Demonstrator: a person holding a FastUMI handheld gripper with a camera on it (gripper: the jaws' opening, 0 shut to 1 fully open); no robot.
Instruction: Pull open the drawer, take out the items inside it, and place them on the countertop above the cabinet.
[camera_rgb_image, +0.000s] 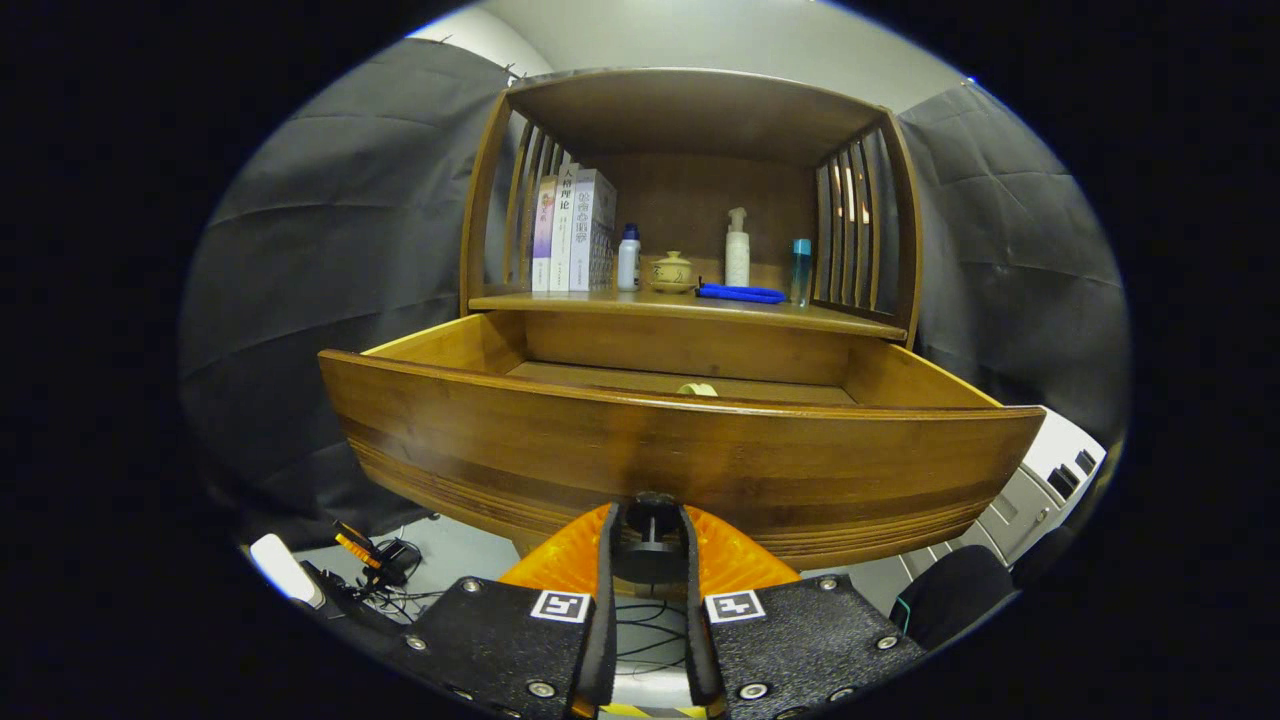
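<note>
The gripper (650, 530) is positioned at the near front of the cabinet, with its two fingers (600, 560) closed against either side of the small dark round knob (650, 528) mounted at the centre of the drawer front. The knob sits between the fingertips, and both fingers press on it.

The wide brown wooden drawer (680, 450) stands pulled out toward the near side, its curved front panel just ahead of the fingers. Inside, on the drawer floor close behind the front panel and slightly right of centre, a small pale yellowish item (697, 389) shows just above the panel's top edge; its shape cannot be told, since most of it is hidden.

Above the drawer is the brown wooden countertop shelf (600, 302) of the cabinet, enclosed by slatted side walls and a wooden top. From left to right it carries:
- three upright books (573, 232) at the left end;
- a white bottle with a blue cap (628, 258);
- a small tan lidded ceramic pot (671, 272);
- a flat blue object (741, 293) lying down;
- a white pump bottle (737, 248) behind it;
- a slim teal bottle (801, 270) at the right end.

Below the drawer, at the near left, loose black cables (385, 590) lie on the floor.
</note>
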